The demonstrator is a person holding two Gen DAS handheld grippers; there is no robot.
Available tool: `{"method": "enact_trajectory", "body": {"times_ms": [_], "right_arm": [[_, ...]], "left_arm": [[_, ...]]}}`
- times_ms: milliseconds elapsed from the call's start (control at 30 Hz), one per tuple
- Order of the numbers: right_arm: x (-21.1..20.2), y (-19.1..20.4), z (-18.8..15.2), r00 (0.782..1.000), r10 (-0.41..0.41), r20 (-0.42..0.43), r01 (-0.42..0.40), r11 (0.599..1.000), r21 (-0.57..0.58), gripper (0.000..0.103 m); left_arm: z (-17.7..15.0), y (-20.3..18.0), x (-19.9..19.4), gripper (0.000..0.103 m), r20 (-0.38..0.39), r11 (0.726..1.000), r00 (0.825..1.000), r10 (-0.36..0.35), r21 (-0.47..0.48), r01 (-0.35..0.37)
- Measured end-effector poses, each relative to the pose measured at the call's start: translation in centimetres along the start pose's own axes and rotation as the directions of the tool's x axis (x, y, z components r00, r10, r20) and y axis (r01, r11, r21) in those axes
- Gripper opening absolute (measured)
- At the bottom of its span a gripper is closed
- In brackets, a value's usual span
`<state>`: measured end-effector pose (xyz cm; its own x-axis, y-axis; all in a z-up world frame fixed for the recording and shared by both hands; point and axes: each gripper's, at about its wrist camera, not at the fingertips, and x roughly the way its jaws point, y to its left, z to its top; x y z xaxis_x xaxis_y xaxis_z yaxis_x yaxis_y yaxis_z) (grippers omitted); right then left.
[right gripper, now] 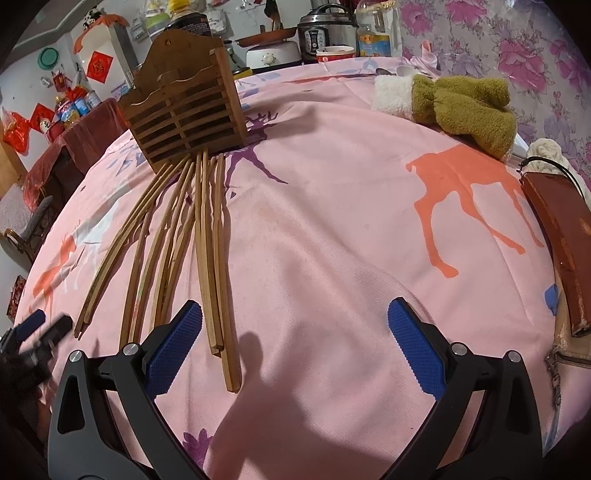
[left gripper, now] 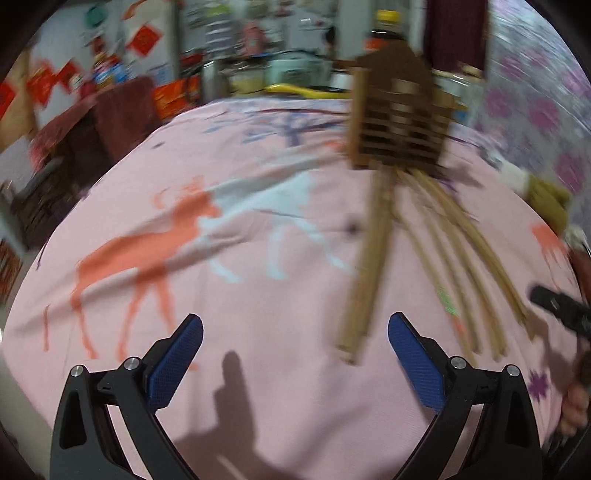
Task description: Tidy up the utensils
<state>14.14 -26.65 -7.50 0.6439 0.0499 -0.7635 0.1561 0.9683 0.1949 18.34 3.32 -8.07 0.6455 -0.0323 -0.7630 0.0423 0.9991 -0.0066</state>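
Several wooden chopsticks (right gripper: pixel 207 251) lie fanned out on the pink tablecloth (right gripper: pixel 332 229), their far ends by a brown slatted wooden holder (right gripper: pixel 184 107) that stands upright. In the left wrist view, which is blurred, the chopsticks (left gripper: pixel 439 258) and the holder (left gripper: pixel 399 122) sit ahead and to the right. My left gripper (left gripper: pixel 295 332) is open and empty above the cloth, left of the chopsticks. My right gripper (right gripper: pixel 295 325) is open and empty, its left finger (right gripper: pixel 177 339) over the near chopstick ends. The left gripper also shows at the right wrist view's left edge (right gripper: pixel 40 328).
An olive and white towel (right gripper: pixel 458 103) lies at the far right of the table. A brown leather case (right gripper: pixel 557 243) lies along the right edge. A rice cooker (right gripper: pixel 325 29), jars and bottles stand behind the table. A chair with dark red cloth (left gripper: pixel 110 118) stands at the left.
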Motion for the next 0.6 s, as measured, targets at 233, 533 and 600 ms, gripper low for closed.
{"method": "enact_trajectory", "body": {"times_ms": [233, 533, 600], "right_arm": [[0.0, 0.0, 0.0, 1.000, 0.001, -0.003, -0.001, 1.000, 0.001, 0.097], [-0.1, 0.1, -0.1, 1.000, 0.005, 0.010, -0.005, 1.000, -0.007, 0.097], [-0.1, 0.2, 0.0, 1.000, 0.007, 0.012, -0.006, 1.000, -0.009, 0.097]], "left_arm": [[-0.2, -1.1, 1.9, 0.098, -0.097, 0.999, 0.995, -0.006, 0.040, 0.010], [-0.5, -2.8, 1.9, 0.095, -0.063, 0.996, 0.998, -0.024, 0.079, 0.029], [-0.3, -1.7, 1.8, 0.089, -0.060, 0.998, 0.998, -0.021, 0.057, 0.024]]}}
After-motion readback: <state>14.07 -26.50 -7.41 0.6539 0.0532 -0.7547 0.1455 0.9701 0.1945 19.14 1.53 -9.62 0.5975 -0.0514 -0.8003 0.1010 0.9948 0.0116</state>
